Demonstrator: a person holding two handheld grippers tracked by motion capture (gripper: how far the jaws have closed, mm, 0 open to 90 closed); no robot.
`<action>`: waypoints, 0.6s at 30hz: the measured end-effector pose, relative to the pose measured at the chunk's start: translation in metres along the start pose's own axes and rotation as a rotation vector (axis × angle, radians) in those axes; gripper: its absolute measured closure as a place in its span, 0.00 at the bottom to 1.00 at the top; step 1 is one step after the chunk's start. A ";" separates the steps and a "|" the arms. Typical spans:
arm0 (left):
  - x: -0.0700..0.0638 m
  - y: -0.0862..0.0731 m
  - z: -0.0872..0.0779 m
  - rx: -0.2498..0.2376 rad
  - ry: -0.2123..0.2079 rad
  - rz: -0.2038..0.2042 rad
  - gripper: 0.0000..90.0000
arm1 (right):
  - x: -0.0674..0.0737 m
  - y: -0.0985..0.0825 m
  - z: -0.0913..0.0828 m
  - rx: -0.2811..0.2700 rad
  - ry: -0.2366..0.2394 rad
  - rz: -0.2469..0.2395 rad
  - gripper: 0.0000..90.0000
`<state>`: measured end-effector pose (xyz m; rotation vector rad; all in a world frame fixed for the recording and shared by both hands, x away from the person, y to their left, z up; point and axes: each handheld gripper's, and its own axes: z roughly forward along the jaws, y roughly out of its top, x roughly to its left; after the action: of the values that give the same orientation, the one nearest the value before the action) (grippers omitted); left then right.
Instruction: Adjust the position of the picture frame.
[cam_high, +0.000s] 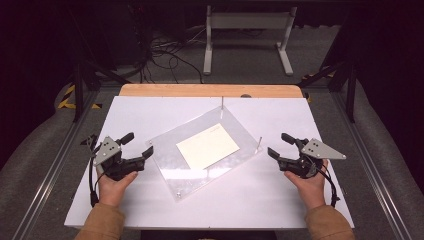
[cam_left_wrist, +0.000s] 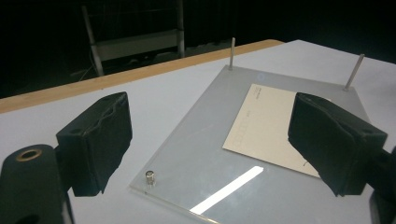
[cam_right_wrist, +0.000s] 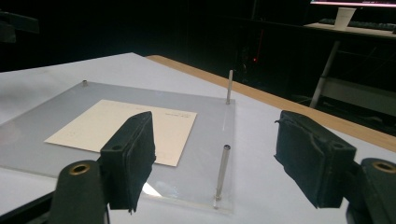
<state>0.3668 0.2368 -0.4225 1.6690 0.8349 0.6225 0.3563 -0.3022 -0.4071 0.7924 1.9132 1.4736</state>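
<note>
I take the clear rectangular acrylic plate (cam_high: 207, 150) as my landmark: it lies flat near the middle of the white desk (cam_high: 150, 205), turned so that its long axis runs from the near-left corner toward the far-right one. On it, a little toward its far-right half, rests the cream rectangular paper card (cam_high: 208, 146), flat and lined up with the plate's edges. Thin metal pins stand at the plate's corners: a tall one at the far corner (cam_high: 222, 105), another at the right corner (cam_high: 259, 144), and a short stud at the left corner (cam_left_wrist: 150, 178); the near corner seems to carry a stud too, though it is too small for me to be sure. My left gripper (cam_high: 136, 146) hovers just off the plate's left corner, jaws spread wide with nothing between them, pointing across the plate toward the card. My right gripper (cam_high: 281, 145) sits just off the right corner beside the tall pin (cam_right_wrist: 222, 170), jaws likewise wide apart and empty. Judging from the high view, the card lies between the two grippers, roughly as far from one as from the other, and the right gripper would have to pass its pin to reach it.
</note>
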 end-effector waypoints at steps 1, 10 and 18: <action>0.000 0.001 0.001 0.005 -0.001 0.001 0.16 | -0.001 0.000 -0.001 -0.005 -0.004 0.002 0.31; 0.006 0.013 0.013 0.054 0.007 -0.010 0.18 | 0.000 -0.002 -0.008 -0.010 -0.011 0.001 0.32; 0.017 0.022 0.031 0.144 -0.004 0.030 0.26 | 0.003 -0.004 -0.023 0.023 -0.036 0.005 0.40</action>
<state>0.4051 0.2287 -0.4089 1.8148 0.8704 0.5906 0.3365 -0.3154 -0.4058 0.8291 1.9057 1.4328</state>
